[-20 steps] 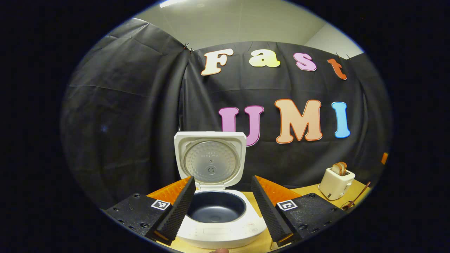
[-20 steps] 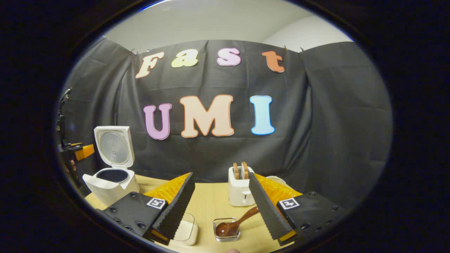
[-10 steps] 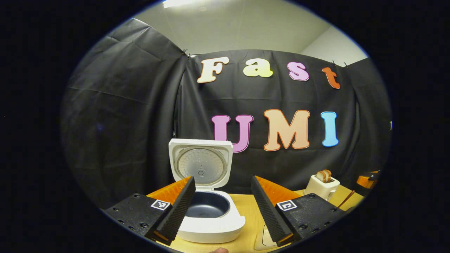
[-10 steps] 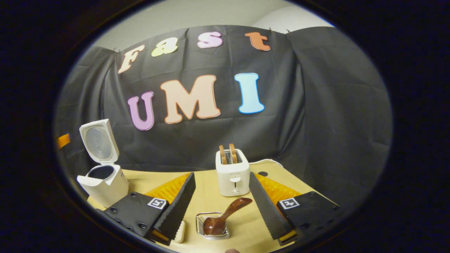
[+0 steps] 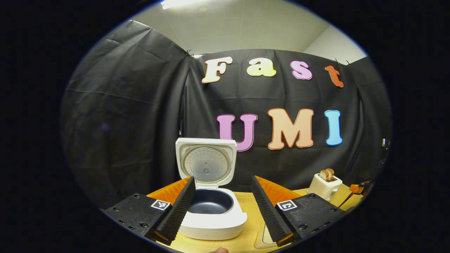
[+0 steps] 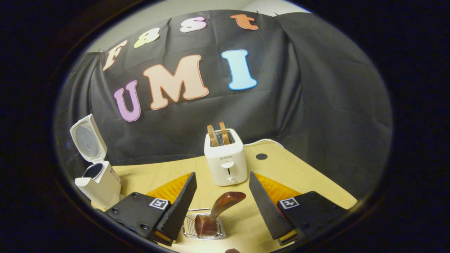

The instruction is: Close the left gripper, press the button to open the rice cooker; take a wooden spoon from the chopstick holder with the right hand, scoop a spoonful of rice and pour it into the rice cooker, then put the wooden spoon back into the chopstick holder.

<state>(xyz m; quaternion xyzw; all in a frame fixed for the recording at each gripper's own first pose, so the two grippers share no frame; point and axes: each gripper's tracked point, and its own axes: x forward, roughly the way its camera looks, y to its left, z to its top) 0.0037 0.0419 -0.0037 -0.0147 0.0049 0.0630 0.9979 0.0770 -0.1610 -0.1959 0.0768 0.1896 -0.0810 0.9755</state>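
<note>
The wooden spoon (image 6: 218,211) stands tilted in the wire chopstick holder (image 6: 204,229) on the table (image 6: 291,175), its handle end between the spread fingers of the right gripper (image 6: 221,205), which touch nothing. A toaster (image 6: 225,160) stands just behind it. The rice cooker (image 5: 211,214) sits with its lid (image 5: 206,163) raised; the left gripper (image 5: 222,207) hangs open before it, holding nothing.
</note>
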